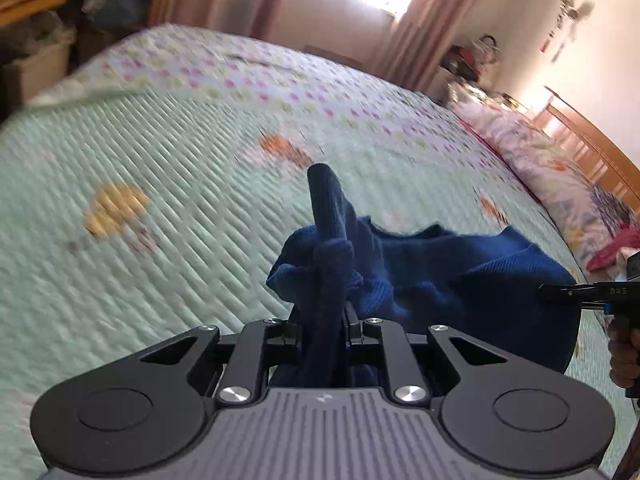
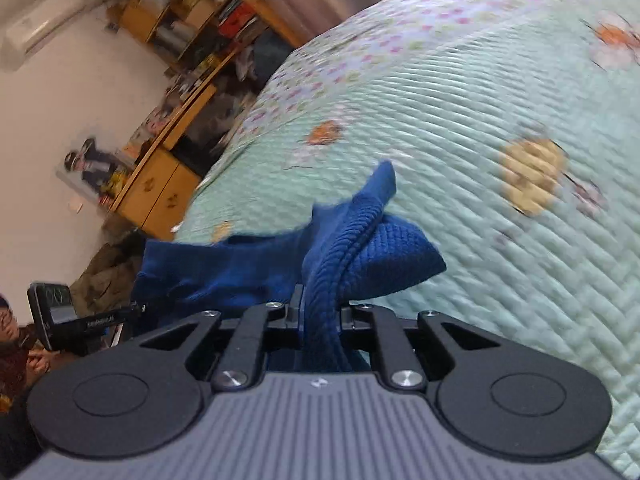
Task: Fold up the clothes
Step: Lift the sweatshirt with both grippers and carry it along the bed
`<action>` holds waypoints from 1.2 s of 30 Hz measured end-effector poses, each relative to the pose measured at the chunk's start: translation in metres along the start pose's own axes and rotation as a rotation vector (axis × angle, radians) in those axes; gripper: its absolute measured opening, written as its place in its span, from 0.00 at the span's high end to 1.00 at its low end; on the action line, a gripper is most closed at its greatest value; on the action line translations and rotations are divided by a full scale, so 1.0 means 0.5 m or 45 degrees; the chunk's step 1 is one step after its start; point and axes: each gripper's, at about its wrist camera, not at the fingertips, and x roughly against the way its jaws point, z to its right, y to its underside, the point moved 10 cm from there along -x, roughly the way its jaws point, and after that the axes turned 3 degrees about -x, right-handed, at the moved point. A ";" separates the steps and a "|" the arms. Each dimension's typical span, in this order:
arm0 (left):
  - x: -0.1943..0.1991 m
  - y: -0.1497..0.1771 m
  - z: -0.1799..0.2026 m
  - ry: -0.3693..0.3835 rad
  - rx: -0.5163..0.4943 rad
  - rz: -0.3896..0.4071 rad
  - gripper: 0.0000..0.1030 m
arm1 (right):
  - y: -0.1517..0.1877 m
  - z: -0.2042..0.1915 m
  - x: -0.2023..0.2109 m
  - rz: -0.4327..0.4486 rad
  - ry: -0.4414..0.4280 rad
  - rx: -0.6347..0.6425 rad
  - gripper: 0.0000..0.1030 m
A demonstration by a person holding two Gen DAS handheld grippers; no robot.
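The left gripper has its fingers clamped tight on a bunched, ribbed edge of the dark blue knitted garment. The right gripper pinches another thick, corded fold of the same knit. The cloth hangs stretched between them above the mint-green quilted bedspread, near the bed's near edge.

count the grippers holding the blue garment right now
2. The left gripper is clamped on one bunched edge of the blue garment; the right gripper is clamped on another bunched edge, both above the quilted bed.
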 end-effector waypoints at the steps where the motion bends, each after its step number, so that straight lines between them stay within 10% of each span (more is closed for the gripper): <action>1: 0.026 -0.023 -0.011 -0.024 0.001 0.011 0.82 | -0.018 -0.034 -0.009 -0.014 -0.009 0.015 0.86; 19: 0.272 -0.319 -0.354 -0.336 0.059 0.068 0.82 | -0.258 -0.480 -0.290 -0.098 -0.123 0.166 0.86; 36: 0.008 -0.371 -0.729 -0.485 0.097 -0.101 0.82 | -0.276 -0.449 -0.720 -0.185 -0.033 0.056 0.86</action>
